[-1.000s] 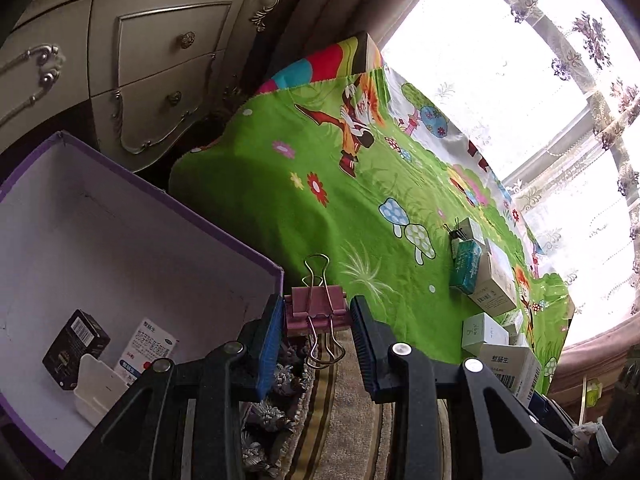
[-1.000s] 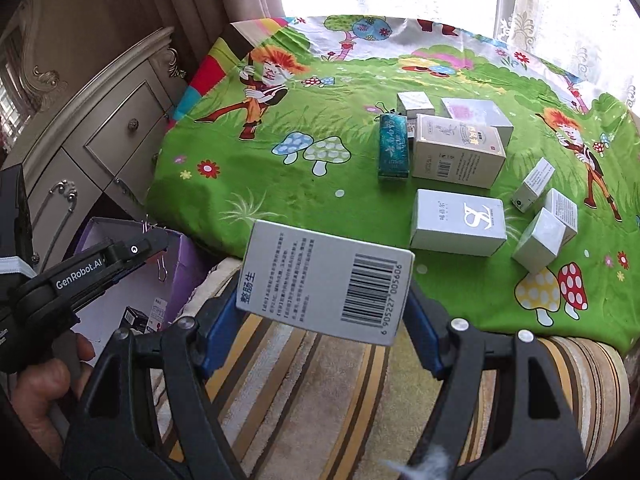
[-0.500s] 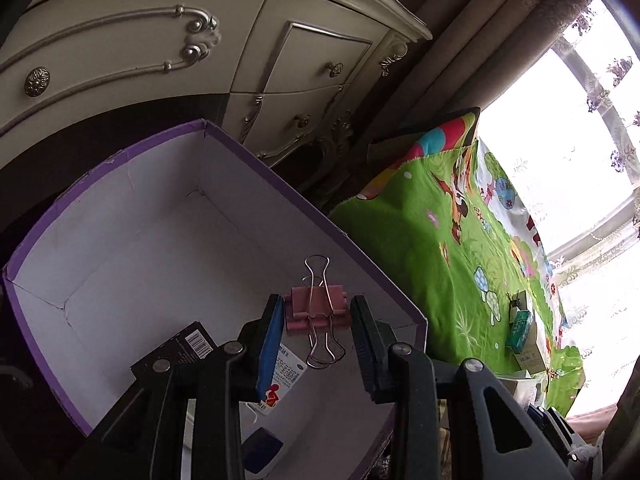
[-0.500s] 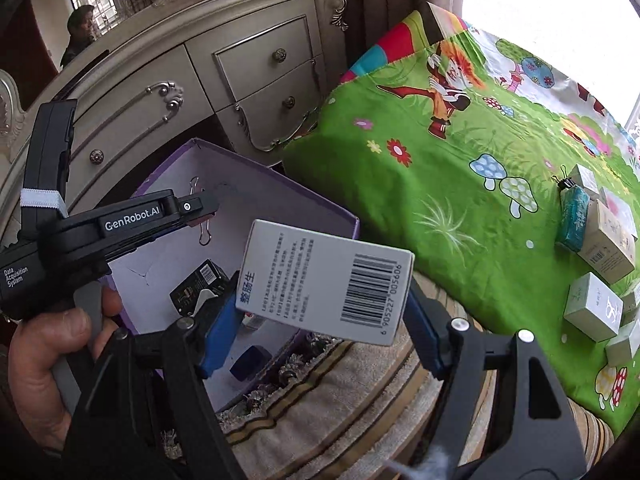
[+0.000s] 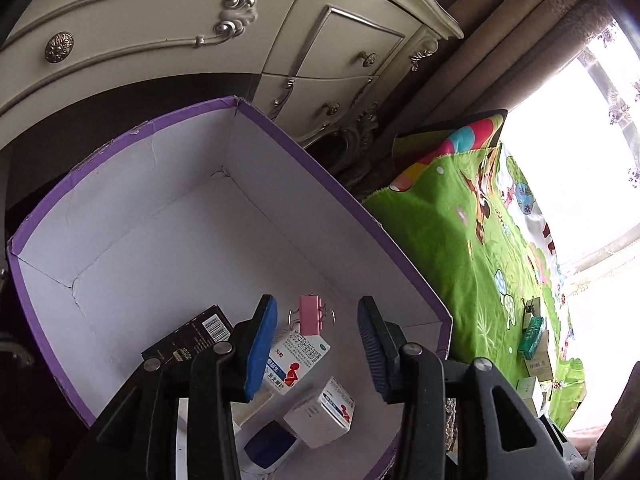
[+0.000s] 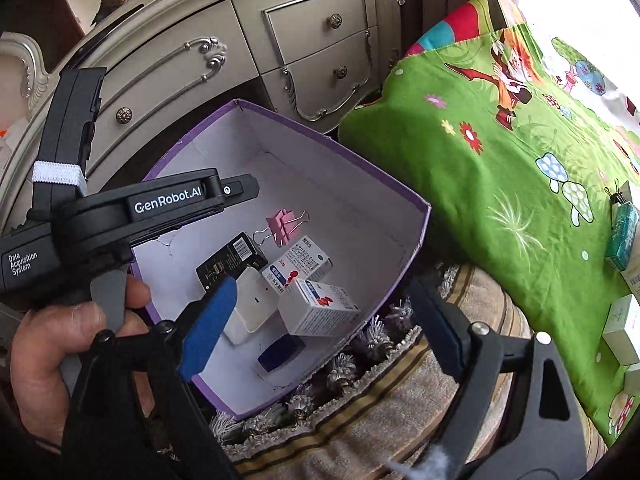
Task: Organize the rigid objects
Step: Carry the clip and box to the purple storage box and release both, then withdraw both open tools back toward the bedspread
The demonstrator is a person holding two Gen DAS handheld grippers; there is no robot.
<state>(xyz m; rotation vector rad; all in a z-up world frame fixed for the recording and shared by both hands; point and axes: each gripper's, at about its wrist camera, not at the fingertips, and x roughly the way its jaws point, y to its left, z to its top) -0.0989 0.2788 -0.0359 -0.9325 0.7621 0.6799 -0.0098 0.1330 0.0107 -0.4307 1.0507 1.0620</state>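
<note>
Pink binder clip (image 5: 310, 315), light, stiff steel, grip across its body; carton (image 6: 320, 307), light, crushable, grip flat faces; both in purple box (image 5: 328, 184); left claw (image 5: 316, 344) and right claw (image 6: 320, 320) opening, empty

A second ago the left gripper (image 5: 316, 344) clamped the pink metal binder clip (image 5: 311, 315) over the green cartoon-print bedspread (image 6: 520, 184); it then swung over the purple-rimmed white cardboard box (image 5: 280, 136). Its jaws are now opening, and the clip lies loose on the box floor, against a white medicine carton with a red figure (image 5: 298, 354). The right gripper (image 6: 320, 320) carried a white barcoded carton from the bedspread's near edge to the box; its jaws are opening with nothing between them, and a white carton with blue and red print (image 6: 320, 306) now lies tilted among the cartons inside.
</note>
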